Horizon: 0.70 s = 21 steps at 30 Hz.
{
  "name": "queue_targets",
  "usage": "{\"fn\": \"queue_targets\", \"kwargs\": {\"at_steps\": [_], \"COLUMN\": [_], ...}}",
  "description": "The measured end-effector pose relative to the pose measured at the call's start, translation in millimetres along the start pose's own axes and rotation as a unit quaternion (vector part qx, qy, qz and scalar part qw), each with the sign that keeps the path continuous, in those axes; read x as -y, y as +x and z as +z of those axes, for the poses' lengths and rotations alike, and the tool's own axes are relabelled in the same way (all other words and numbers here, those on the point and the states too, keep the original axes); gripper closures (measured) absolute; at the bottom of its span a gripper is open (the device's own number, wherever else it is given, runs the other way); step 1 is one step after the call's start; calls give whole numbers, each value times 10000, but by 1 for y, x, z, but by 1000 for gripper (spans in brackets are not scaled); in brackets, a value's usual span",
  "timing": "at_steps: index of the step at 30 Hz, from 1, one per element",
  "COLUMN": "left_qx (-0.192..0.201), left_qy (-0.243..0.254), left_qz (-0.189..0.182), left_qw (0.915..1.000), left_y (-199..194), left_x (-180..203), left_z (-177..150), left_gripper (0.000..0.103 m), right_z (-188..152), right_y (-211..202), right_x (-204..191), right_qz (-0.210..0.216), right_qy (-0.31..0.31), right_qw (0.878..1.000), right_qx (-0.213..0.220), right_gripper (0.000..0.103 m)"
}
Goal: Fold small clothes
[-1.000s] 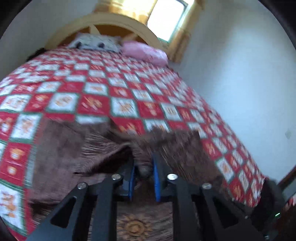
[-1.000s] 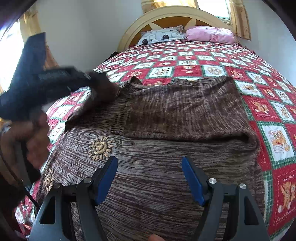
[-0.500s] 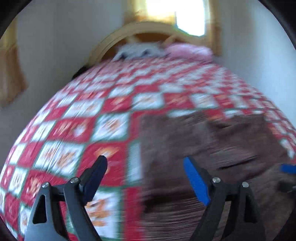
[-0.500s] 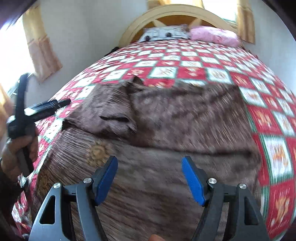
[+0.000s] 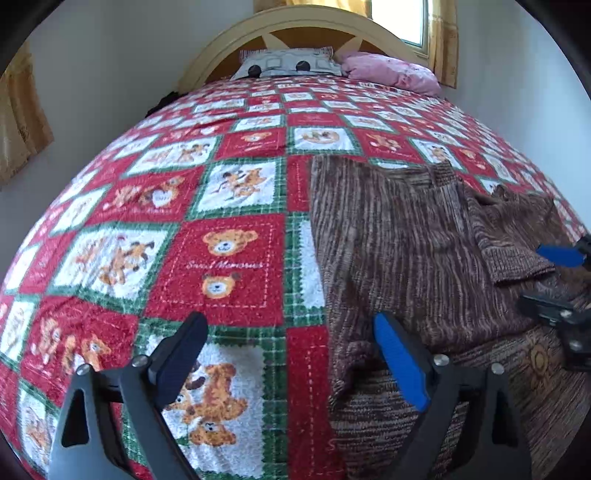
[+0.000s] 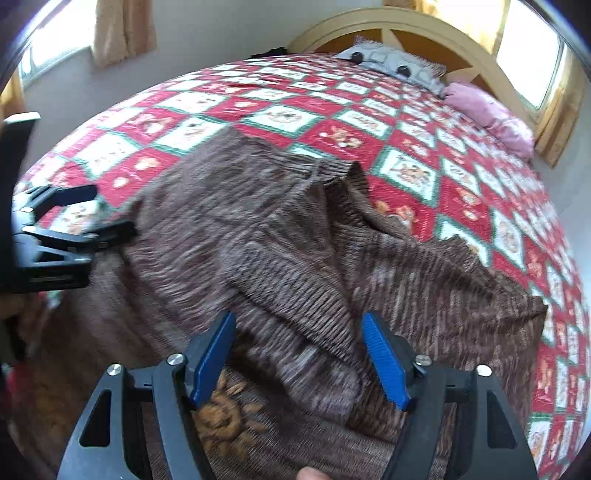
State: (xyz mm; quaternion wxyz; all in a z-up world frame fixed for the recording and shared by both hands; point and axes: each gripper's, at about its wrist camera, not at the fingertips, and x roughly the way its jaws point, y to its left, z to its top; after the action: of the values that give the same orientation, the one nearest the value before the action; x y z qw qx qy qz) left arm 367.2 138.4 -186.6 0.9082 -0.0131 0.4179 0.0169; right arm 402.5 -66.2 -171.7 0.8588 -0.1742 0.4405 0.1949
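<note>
Left wrist view first: your left hand-held gripper sits nearest the lens, its jaws spread wide and opening, with nothing between them. One finger hangs over the bedspread, the blue-padded one over the near left edge of the brown sweater. Neither pad presses on the cloth. Just past your fingers the sweater lies flat on the bed, ribbed and streaky, with a folded sleeve laid across its right side. At the right border your other hand-held gripper shows only as a blue pad and black frame above that sleeve. Farther back the red, white and green teddy-bear squares run up to a grey pillow, a pink pillow and the arched wooden headboard.

From the right wrist view, your right hand-held gripper is about half open and closing. A fold of the sweater's sleeve lies between the two blue pads, but you cannot tell from this angle whether the pads touch it; a gap shows on each side. Under the left pad a yellow sun design is stitched on the body of the sweater. Beyond, the garment spreads across the bedspread, bunched at the middle. At the left edge your left hand-held gripper hovers at the sweater's border, jaws apart. Pillows and headboard close the far end.
</note>
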Motion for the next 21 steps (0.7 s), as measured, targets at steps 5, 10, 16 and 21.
{"fn": "queue_targets", "kwargs": {"at_steps": [5, 10, 16, 21], "left_qx": [-35, -43, -41, -37], "left_qy": [-73, -62, -78, -91], "left_qz": [-113, -94, -109, -119], "left_qw": [9999, 9999, 9999, 9999], "left_y": [1, 2, 3, 4], "left_x": [-1, 0, 0, -1], "left_z": [-2, -2, -2, -2], "left_gripper": [8, 5, 5, 5], "right_z": [1, -8, -26, -40], "right_y": [-2, -3, -10, -29], "right_x": [48, 96, 113, 93], "right_qz": [355, 158, 401, 1378], "right_qy": [1109, 1877, 2323, 2439], "right_qw": [9931, 9818, 9715, 9590], "right_qx": [155, 222, 234, 438], "right_gripper": [80, 87, 87, 78]}}
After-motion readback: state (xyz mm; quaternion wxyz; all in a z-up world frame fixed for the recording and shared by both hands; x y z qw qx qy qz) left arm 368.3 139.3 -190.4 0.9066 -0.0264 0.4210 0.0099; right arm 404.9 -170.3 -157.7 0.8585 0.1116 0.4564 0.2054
